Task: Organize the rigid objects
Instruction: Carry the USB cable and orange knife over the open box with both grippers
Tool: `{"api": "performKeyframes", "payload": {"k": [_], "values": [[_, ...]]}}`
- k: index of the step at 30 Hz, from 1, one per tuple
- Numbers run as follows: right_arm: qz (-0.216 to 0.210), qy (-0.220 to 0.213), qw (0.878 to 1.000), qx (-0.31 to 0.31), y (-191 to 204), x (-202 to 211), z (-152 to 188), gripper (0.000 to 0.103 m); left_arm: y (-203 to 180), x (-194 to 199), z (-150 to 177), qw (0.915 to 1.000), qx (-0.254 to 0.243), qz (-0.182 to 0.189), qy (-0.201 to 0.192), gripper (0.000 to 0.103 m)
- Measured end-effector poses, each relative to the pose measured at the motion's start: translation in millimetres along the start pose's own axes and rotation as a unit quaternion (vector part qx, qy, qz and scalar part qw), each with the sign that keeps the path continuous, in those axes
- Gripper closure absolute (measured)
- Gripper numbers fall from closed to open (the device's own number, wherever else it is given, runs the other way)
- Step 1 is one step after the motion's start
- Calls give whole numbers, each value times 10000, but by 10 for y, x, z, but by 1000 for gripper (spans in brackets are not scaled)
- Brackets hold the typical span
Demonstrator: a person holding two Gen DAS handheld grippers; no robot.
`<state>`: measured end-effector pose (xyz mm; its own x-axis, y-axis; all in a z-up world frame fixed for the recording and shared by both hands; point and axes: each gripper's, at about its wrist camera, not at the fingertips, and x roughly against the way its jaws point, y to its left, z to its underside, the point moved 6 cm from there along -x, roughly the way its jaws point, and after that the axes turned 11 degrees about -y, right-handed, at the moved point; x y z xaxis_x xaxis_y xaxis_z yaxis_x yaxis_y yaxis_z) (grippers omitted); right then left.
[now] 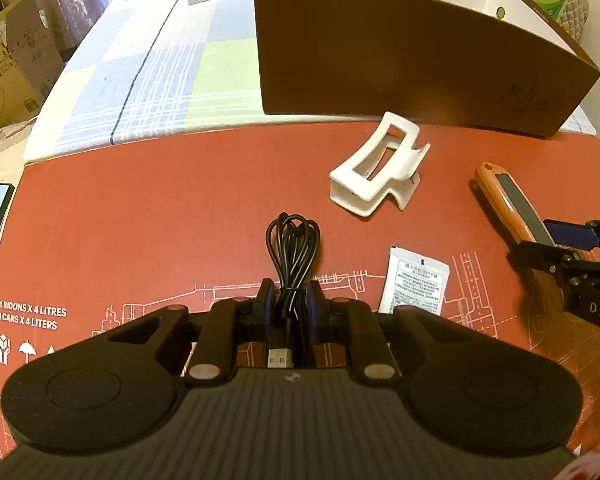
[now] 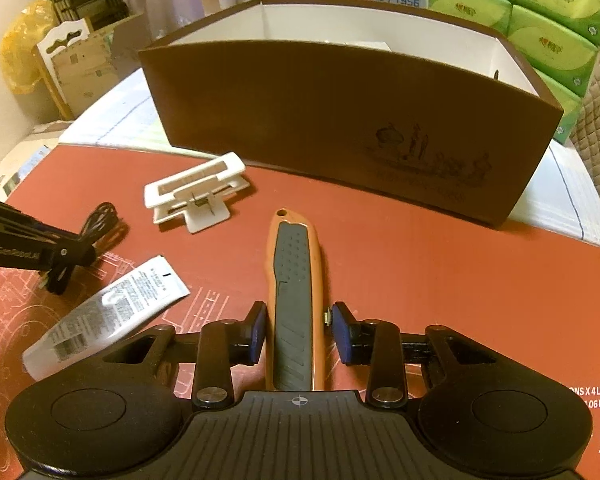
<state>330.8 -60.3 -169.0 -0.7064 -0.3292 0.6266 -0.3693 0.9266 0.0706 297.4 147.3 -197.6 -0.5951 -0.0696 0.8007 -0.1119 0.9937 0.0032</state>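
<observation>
You are getting warm, dim indoor light; edges are bending and darkening with fisheye distortion, and the brown box (image 1: 400, 60) is casting soft shadow.

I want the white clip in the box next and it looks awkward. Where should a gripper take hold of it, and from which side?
Probably across the long flat frame of the clip, coming down from above. It lies on its side on the red board, so the frame's two long edges give parallel faces, while the flared handle end looks likely to slip. The space around it is free, well apart from the box.
</observation>
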Motion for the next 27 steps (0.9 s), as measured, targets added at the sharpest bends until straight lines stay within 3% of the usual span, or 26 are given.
{"api": "performKeyframes", "payload": {"k": [27], "values": [[-299, -444, 9984, -155, 43, 311, -345, 71, -64, 403, -259, 9989, -7, 6, -479, 90]]}}
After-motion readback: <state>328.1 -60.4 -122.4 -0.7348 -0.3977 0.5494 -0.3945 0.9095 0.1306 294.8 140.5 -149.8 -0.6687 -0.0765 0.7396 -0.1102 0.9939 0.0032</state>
